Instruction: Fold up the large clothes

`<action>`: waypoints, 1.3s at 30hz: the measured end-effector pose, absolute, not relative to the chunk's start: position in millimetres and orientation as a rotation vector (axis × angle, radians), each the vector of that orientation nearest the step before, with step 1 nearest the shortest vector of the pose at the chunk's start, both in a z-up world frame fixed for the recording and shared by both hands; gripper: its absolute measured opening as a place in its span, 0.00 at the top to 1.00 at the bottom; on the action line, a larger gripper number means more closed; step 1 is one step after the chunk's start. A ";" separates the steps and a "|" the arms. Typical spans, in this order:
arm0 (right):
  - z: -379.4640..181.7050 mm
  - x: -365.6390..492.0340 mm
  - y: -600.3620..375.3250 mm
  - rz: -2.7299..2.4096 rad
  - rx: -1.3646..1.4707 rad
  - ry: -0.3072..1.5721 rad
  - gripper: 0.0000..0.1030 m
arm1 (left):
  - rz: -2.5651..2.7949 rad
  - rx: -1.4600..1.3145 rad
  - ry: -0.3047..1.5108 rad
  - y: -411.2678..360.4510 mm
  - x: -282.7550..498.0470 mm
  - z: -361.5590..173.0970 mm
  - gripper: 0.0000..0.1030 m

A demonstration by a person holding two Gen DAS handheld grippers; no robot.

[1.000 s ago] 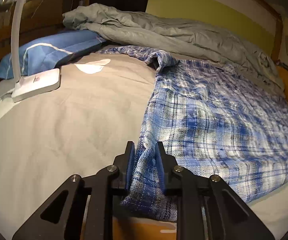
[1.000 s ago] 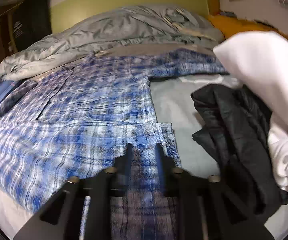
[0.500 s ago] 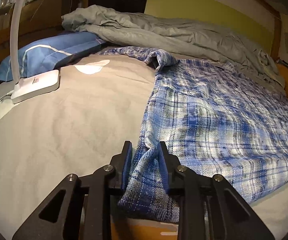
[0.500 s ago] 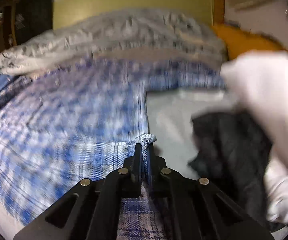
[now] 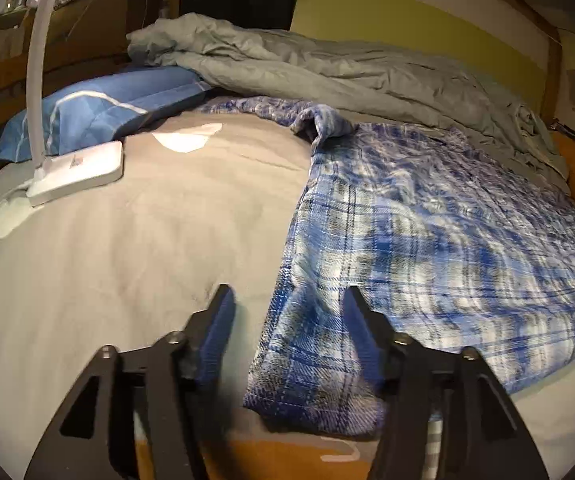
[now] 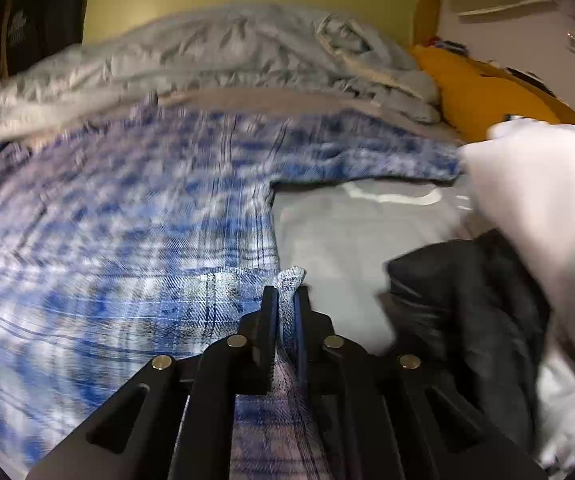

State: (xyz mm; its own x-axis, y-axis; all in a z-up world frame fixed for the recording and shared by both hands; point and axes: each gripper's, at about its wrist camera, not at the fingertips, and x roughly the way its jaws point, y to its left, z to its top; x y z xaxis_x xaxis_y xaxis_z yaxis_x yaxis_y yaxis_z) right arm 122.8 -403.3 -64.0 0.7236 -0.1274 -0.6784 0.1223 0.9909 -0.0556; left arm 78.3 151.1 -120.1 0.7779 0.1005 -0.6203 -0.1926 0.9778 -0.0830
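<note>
Now gripping blue plaid flannel shirt spread across bed: right gripper pinching hem corner, left gripper wide apart, straddling opposite corner. Next, probably: clamp left, lift together.

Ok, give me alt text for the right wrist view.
The right gripper is shut on a bunched corner of the plaid shirt, which lies spread over the bed. A black garment and a white one are piled at right, with a grey duvet behind.
</note>
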 end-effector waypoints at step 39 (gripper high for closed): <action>-97.0 55.7 -351.3 -0.152 -0.366 0.762 0.95 | 0.027 0.346 0.833 65.3 87.4 -115.6 0.88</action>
State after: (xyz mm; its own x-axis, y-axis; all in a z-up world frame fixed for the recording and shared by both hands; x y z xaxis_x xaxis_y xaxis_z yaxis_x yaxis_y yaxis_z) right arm 55.7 -351.3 -97.0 0.7161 -0.2650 -0.6458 0.0029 0.9263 -0.3768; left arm 87.4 65.3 -115.6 0.6757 0.1580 -0.7200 0.1110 0.9438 0.3113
